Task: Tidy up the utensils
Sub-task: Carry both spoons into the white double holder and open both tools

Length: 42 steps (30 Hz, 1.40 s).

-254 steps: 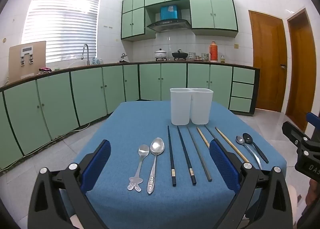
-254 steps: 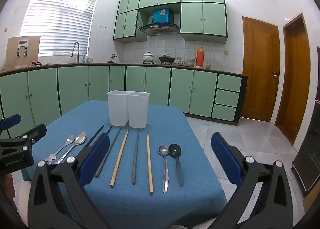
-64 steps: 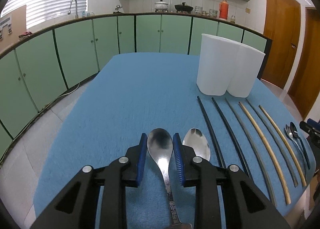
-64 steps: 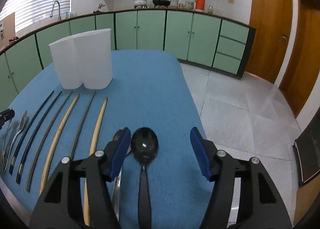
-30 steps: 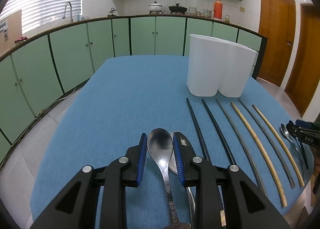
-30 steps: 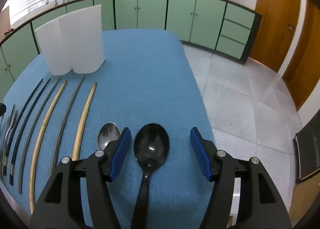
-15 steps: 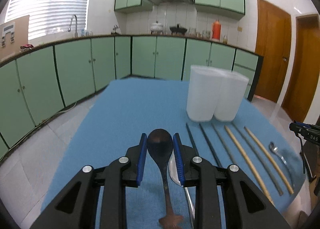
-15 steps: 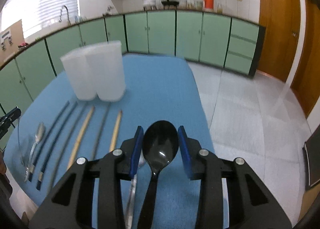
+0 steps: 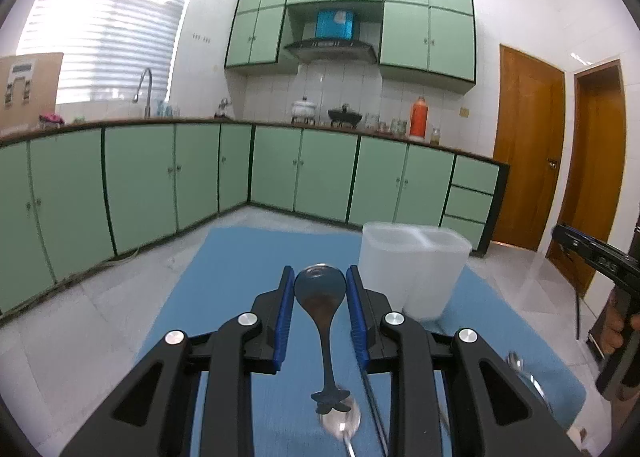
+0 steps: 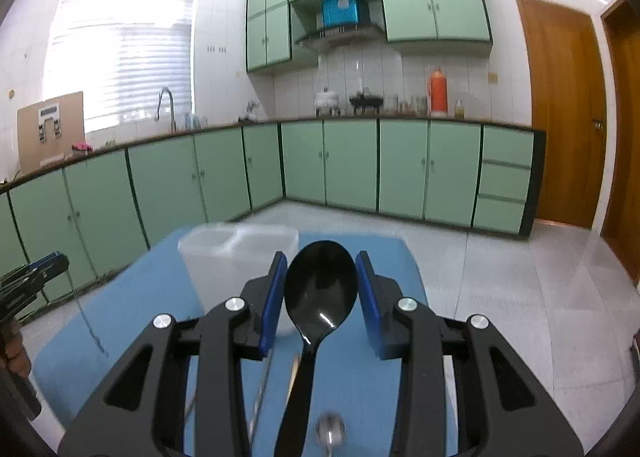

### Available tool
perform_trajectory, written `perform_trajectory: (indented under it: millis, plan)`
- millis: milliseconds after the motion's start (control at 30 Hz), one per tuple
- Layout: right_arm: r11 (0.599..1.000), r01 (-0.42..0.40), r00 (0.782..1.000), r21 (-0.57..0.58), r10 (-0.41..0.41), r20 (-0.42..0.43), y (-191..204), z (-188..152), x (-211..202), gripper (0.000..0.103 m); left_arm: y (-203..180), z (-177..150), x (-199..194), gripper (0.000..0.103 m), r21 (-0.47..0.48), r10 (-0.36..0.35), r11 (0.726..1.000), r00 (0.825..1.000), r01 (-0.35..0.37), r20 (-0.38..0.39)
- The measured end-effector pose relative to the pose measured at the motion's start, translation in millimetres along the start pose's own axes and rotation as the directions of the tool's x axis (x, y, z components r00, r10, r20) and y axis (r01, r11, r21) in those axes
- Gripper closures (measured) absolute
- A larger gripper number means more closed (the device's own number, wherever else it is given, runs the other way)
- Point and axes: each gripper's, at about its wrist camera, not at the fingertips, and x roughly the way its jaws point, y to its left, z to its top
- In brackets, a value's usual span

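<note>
My left gripper [image 9: 320,287] is shut on a small metal spoon [image 9: 322,297] with a flower-shaped handle end and holds it lifted above the blue table [image 9: 240,257]. My right gripper [image 10: 321,285] is shut on a black spoon [image 10: 320,289], also lifted. The white two-compartment holder [image 9: 414,265] stands ahead and right of the left gripper; it also shows in the right wrist view [image 10: 232,261], ahead and left. A second metal spoon [image 9: 340,421] and dark chopsticks [image 9: 374,413] lie on the table below the left gripper. Another metal spoon [image 10: 330,427] lies below the right gripper.
The table edges drop to a tiled floor [image 10: 520,277] on all sides. Green kitchen cabinets [image 9: 160,185] run along the back and left. Wooden doors [image 9: 528,145] stand at the right. The other hand-held gripper [image 9: 600,261] shows at the right edge.
Both grippers have risen and tilted up with their spoons, away from the table. The right gripper closed on the black spoon within the last second.
</note>
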Motion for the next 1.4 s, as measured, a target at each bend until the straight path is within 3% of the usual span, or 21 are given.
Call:
perform_trajectory:
  millis: [300, 500, 800, 1200, 1333, 1400]
  plan:
    - [0.999, -0.032, 0.989, 0.016, 0.030, 0.147, 10.2, 55.5, 67.3, 0.069, -28.3, 76.9, 51.2, 0.077, 0.049, -0.064, 0.997, 0.988, 0.057, 0.144]
    - [1.000, -0.025, 0.987, -0.007, 0.026, 0.160, 22.5, 62.0, 124.3, 0.069, -51.8, 100.9, 116.0, 0.077, 0.063, -0.097, 0.994, 0.984, 0.088, 0.151]
    - [1.000, -0.019, 0.999, 0.024, 0.018, 0.047, 18.4, 38.8, 185.5, 0.069, -61.4, 75.1, 191.1, 0.077, 0.071, -0.094, 0.993, 0.995, 0.091, 0.044]
    - [0.994, -0.090, 0.992, 0.058, 0.094, -0.081, 29.2, 0.1, 183.8, 0.068, -57.2, 31.6, 200.9, 0.077, 0.073, -0.110, 0.991, 0.992, 0.114, -0.058]
    - [0.995, -0.090, 0.991, 0.049, 0.094, -0.090, 33.0, -5.1, 179.9, 0.058, -57.0, 26.8, 196.2, 0.076, 0.072, -0.111, 0.991, 0.991, 0.116, -0.069]
    - [0.995, -0.086, 0.992, 0.058, 0.090, -0.083, 31.4, -6.8, 172.4, 0.052, -57.0, 25.7, 190.0, 0.069, 0.078, -0.108, 0.991, 0.992, 0.113, -0.066]
